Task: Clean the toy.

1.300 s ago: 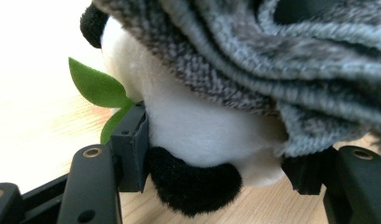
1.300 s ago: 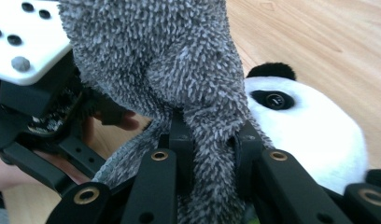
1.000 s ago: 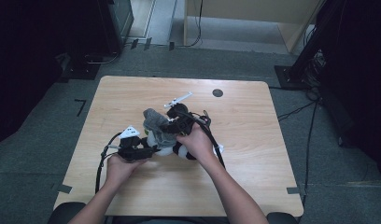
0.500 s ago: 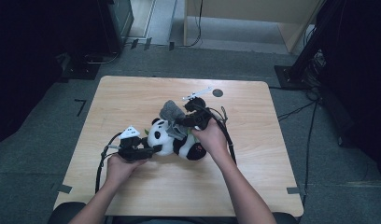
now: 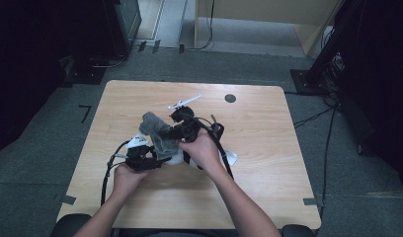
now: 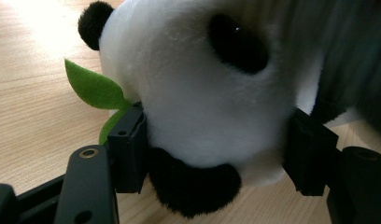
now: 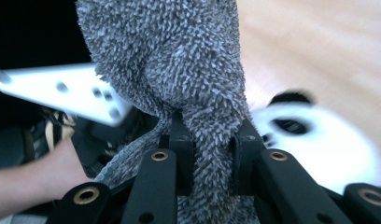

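A black-and-white panda plush (image 6: 202,93) with a green felt leaf (image 6: 93,88) lies on the wooden table (image 5: 268,148). My left gripper (image 6: 219,154) is shut on its head, one jaw on each side. In the high view the left gripper (image 5: 140,159) sits at the plush's left, and white fur (image 5: 177,159) peeks out under the right hand. My right gripper (image 7: 212,144) is shut on a shaggy grey cloth (image 7: 179,56). The cloth (image 5: 157,131) drapes over the plush's upper left side, and the right gripper (image 5: 185,126) is just behind it. The panda (image 7: 319,144) looks blurred in the right gripper view.
A small dark round hole (image 5: 230,98) sits near the table's far edge. Black cables (image 5: 108,173) loop from the left gripper toward the near left edge. A white tag (image 5: 230,158) lies right of the right hand. Bare wood stretches to the right and far left.
The right gripper swung the grey cloth right and away, uncovering the panda, then came back left and laid it over the plush. The left gripper stayed in place.
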Available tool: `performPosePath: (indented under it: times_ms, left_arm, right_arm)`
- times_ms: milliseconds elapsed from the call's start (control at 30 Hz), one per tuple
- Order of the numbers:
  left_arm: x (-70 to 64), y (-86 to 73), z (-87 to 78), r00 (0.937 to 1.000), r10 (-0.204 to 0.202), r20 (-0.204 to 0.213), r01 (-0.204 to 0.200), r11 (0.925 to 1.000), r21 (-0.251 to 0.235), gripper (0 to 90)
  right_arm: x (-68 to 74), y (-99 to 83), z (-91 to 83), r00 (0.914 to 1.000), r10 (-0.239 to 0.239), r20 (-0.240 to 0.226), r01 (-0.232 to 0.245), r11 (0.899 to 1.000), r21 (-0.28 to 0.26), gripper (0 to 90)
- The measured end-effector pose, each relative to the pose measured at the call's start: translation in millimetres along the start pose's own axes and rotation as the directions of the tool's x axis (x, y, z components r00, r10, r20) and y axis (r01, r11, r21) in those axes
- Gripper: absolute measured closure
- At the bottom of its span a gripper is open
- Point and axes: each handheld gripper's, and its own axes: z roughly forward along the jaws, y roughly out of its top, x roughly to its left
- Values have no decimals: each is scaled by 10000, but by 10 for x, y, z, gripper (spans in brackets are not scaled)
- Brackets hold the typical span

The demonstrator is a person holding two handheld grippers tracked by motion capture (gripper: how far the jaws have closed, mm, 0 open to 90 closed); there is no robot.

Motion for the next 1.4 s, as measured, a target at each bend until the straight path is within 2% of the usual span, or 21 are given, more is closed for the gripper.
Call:
performPosePath:
  times_ms: [33,67,133,167,200,267,333,533,633,733,867,1000,1033,1100,1200,1300,1400]
  left_arm:
    - [0,0,-2,10000,33,-32,-33,10000,27,344]
    - [4,1,-5,9999,78,-74,-77,9999,68,344]
    - [8,1,2,10000,-84,-46,85,9998,172,348]
    - [9,0,1,10000,-50,-39,51,9998,189,351]
    - [10,1,1,10000,-16,-49,17,9998,200,353]
    - [12,2,2,10000,-72,-26,72,9998,176,358]
    - [9,4,3,9999,-113,-48,114,9997,198,359]
    - [22,17,3,9997,-245,-8,245,9994,238,364]
    - [19,19,3,9997,-257,-11,257,9994,227,364]
    - [19,20,3,9996,-277,2,277,9994,207,364]
    - [14,22,2,9997,-253,-15,253,9995,211,364]
    - [9,19,1,9998,-171,-45,172,9996,244,363]
    - [4,18,2,9999,-130,-70,132,9996,245,363]
    - [1,17,2,9999,-60,-96,63,9997,248,362]
    - [0,19,0,9999,-13,-110,16,9996,290,361]
    - [-4,23,-4,9999,-31,-111,35,9994,353,362]
    - [-4,28,-5,9999,-55,-121,60,9993,378,363]
  right_arm:
    - [-1,-33,80,9999,-107,24,106,9996,265,757]
    - [1,-70,150,9998,-83,196,71,9981,604,756]
    - [-28,-145,261,9972,-319,671,244,9937,1093,758]
    - [-35,-173,274,9966,-437,698,360,9934,1091,761]
    - [-45,-187,261,9963,-552,666,479,9932,1060,763]
    - [-44,-193,206,9917,-901,922,783,9892,1242,766]
    - [-58,-204,163,9896,-1044,987,905,9865,1366,767]
    - [-205,-246,-64,9849,-1007,1410,775,9838,1616,763]
    - [-300,-268,-171,9845,-828,1544,591,9865,1526,762]
    - [-359,-262,-301,9694,-931,2271,644,9893,1310,759]
    - [-439,-254,-396,9676,-638,2444,386,9936,1065,759]
    - [-475,-208,-484,9534,-493,2977,317,9975,635,761]
    - [-482,-194,-513,9538,-384,2978,255,9986,471,763]
    - [-481,-170,-578,9623,-103,2717,93,9999,50,767]
    - [-408,-149,-681,9795,109,2014,19,9980,-631,771]
    - [-258,-156,-711,9906,-8,1364,134,9957,-915,771]
    - [-113,-207,-663,9943,-339,1007,423,9957,-822,771]
